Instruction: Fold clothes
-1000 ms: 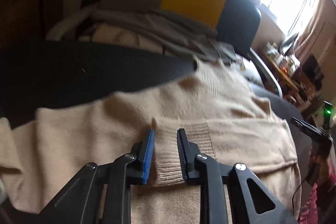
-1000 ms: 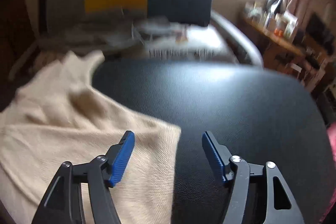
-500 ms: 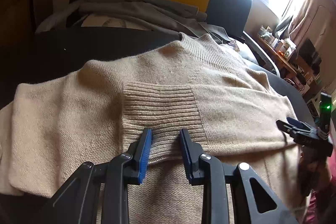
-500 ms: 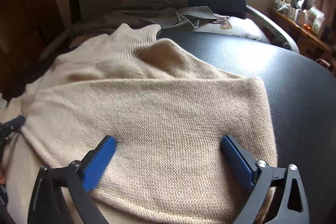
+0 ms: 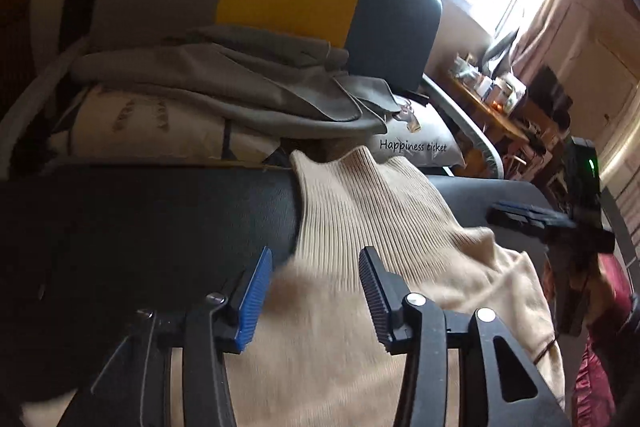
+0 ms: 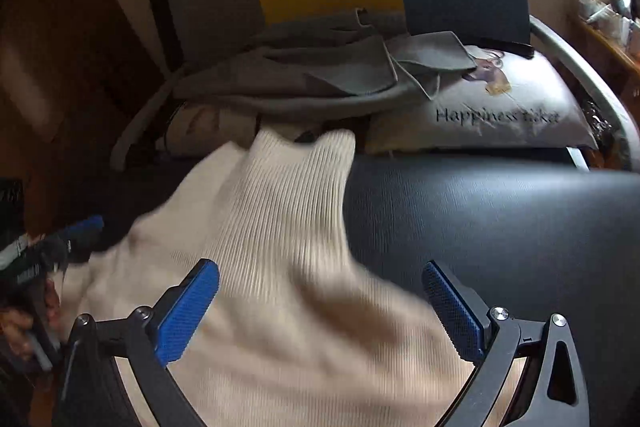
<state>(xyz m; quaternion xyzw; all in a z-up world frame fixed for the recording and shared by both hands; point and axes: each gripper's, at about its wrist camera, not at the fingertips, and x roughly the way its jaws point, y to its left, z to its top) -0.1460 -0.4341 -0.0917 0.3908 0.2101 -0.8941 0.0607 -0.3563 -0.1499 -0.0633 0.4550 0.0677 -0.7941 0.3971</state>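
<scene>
So both claws hang spread apart with nothing in them: left gripper (image 5: 316, 291) moderately wide, right gripper (image 6: 320, 311) very wide, over the cream sweater (image 5: 360, 307). It lies on the black table (image 6: 500, 219), ribbed collar (image 6: 288, 187) reaching the far edge. Behind it, a grey cloth (image 5: 224, 87) tops a printed pillow (image 6: 500, 107).
</scene>
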